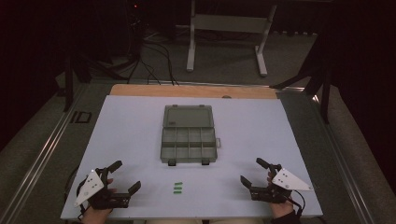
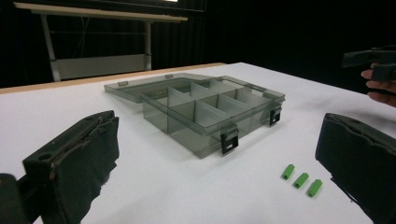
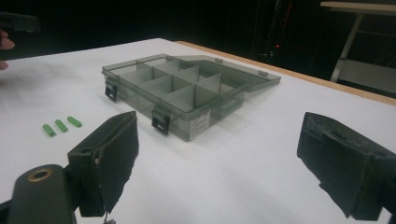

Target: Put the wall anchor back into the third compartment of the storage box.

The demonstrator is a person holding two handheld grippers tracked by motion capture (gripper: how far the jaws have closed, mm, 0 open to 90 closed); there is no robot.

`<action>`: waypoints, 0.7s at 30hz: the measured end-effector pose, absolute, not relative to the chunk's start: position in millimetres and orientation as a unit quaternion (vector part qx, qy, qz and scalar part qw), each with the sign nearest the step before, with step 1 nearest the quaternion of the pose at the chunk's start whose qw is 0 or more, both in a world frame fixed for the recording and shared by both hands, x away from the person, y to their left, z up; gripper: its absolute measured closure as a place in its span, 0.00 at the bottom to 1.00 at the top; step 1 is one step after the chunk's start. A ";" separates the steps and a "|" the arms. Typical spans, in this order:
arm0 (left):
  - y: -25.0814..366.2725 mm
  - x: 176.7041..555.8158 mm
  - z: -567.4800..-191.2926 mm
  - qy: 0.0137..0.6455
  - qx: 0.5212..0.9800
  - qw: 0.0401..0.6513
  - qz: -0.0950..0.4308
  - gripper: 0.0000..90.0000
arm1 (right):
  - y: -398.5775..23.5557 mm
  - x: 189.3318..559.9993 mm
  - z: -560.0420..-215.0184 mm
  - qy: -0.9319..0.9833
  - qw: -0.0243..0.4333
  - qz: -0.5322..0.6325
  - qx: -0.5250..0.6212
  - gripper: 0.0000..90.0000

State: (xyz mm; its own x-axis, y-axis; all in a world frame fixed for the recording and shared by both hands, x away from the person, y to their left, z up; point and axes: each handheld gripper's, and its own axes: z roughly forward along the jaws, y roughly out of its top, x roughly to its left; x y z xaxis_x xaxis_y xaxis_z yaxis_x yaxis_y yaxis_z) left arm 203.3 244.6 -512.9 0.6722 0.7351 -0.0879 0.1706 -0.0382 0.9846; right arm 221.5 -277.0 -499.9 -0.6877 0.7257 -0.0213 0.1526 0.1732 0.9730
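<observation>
Smoky translucent plastic divider box [image 1: 188, 136] sits lid-open mid-table. Three small green plastic pegs [image 1: 177, 187] lie just in front. Left gripper [image 1: 122, 176] and right gripper [image 1: 252, 171] both gape wide, holding nothing.

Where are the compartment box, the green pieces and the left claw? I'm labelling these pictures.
compartment box [image 1: 189, 145]: high view, a middle divider.
green pieces [image 1: 177, 187]: high view, the middle of three.
left claw [image 1: 127, 176]: high view, midway between its open jaw tips.
</observation>
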 end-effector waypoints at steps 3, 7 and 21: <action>245.1 203.3 -512.6 0.335 0.681 0.609 0.232 0.00 | -278.6 220.1 -499.0 0.721 0.252 0.569 0.304 0.14; 245.1 203.0 -511.5 0.335 0.679 0.610 0.233 0.00 | -280.0 218.9 -498.8 0.718 0.254 0.573 0.304 0.14; 244.0 197.9 -494.0 0.331 0.673 0.624 0.220 0.00 | -281.1 216.9 -495.4 0.708 0.266 0.580 0.303 0.14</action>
